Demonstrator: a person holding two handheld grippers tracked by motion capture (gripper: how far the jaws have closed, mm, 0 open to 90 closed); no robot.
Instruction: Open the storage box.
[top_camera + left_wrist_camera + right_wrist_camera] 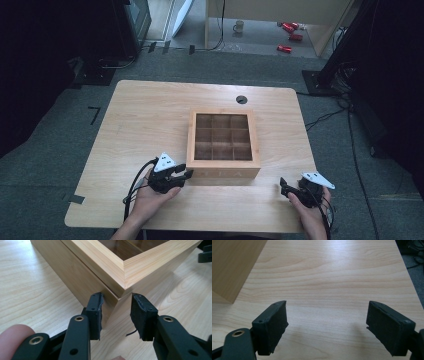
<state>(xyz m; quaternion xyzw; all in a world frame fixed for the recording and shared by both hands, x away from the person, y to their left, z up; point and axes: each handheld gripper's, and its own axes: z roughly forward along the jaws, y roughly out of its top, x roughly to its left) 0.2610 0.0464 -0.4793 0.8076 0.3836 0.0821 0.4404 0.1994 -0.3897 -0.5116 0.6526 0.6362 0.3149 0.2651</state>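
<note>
Wooden box (223,142) with nine open compartments sits near the middle of the table (145,115), its near front wall facing the person. Left gripper (183,176) is at the box's near left corner; in the left gripper view the corner edge (119,293) stands between the two pads, the left pad (97,312) lying against the side wall while the right pad (143,315) is close to the front wall but whether it touches cannot be told. Right gripper (283,186) rests well apart from the box over bare table, its jaws spread with nothing between them, as the right gripper view confirms.

Risks noted:
- A grip across a sharp corner bears on two sloping faces; as the pads squeeze, they may slide off toward the person and the hold be lost
- One-corner purchase would likely pivot the box on the table rather than lift or shift it squarely
- With the right gripper unengaged, nothing steadies the far side; a pull could skew the box toward the table edge
</note>
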